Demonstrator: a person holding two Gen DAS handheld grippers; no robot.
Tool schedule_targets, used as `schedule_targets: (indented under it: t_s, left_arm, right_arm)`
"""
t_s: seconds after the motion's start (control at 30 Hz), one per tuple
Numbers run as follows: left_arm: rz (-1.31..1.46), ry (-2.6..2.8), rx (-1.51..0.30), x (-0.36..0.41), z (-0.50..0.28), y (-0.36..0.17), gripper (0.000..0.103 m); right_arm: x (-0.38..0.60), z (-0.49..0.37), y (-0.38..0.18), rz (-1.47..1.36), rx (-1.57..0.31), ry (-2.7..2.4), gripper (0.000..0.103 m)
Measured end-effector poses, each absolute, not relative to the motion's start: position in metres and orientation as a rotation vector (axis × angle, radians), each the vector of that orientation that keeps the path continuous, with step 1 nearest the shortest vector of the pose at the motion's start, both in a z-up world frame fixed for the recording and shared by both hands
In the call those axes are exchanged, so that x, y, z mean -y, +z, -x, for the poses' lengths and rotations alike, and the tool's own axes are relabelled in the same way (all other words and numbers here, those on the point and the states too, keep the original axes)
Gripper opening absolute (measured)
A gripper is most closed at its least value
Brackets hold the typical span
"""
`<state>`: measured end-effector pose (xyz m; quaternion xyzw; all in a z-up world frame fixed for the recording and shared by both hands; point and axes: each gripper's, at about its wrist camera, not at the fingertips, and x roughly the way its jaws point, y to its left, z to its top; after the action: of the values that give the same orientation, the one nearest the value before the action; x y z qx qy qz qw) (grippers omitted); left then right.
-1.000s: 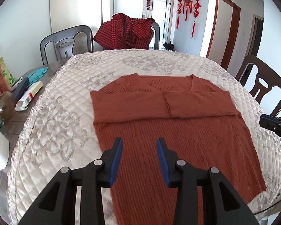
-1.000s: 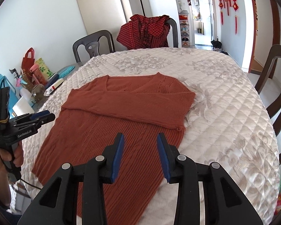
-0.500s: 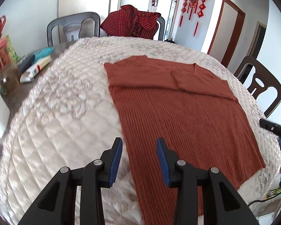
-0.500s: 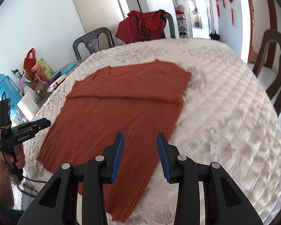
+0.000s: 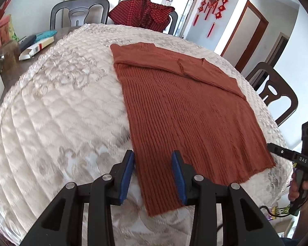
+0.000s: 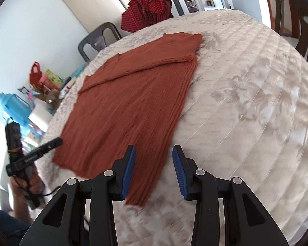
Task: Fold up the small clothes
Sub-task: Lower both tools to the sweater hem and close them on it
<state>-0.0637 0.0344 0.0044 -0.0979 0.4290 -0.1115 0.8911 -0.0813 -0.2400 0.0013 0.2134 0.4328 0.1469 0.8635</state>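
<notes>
Lying flat on the quilted table cover (image 5: 57, 110), the rust sweater (image 5: 186, 106) has both sleeves folded across its chest. The left gripper (image 5: 153, 172) hangs over the sweater's near left hem corner and the right gripper (image 6: 154, 168) over its near right corner, both with jaws parted and empty. The bottom-up fold looks next: each must pinch its corner.

Rust-red ribbed sweater (image 5: 186, 110), cream quilted cover (image 5: 57, 110)
</notes>
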Motion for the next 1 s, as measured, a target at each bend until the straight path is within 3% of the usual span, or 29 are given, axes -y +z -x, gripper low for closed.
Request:
schedule_targets:
  t_s: [0.4, 0.6, 0.8, 0.87, 1.0]
  left_arm:
    - [0.269, -0.273, -0.892, -0.028, 0.065, 0.002, 0.04]
    - [0.323, -0.267, -0.901, -0.041, 0.07, -0.001, 0.019]
    - [0.369, -0.286, -0.911, -0.044, 0.07, -0.002, 0.019]
    - [0.365, -0.29, -0.903, -0.043, 0.069, -0.002, 0.012]
    - [0.406, -0.332, -0.863, -0.051, 0.071, 0.005, 0.009]
  right_arm:
    - [0.238, 0.083, -0.004, -0.583, -0.92, 0.386, 0.038]
    - [0.233, 0.086, -0.007, -0.549, -0.943, 0.385, 0.014]
    - [0.232, 0.081, -0.008, -0.576, -0.949, 0.399, 0.014]
    - [0.23, 0.081, -0.006, -0.555, -0.941, 0.399, 0.014]
    - [0.237, 0.086, -0.002, -0.615, -0.887, 0.427, 0.009]
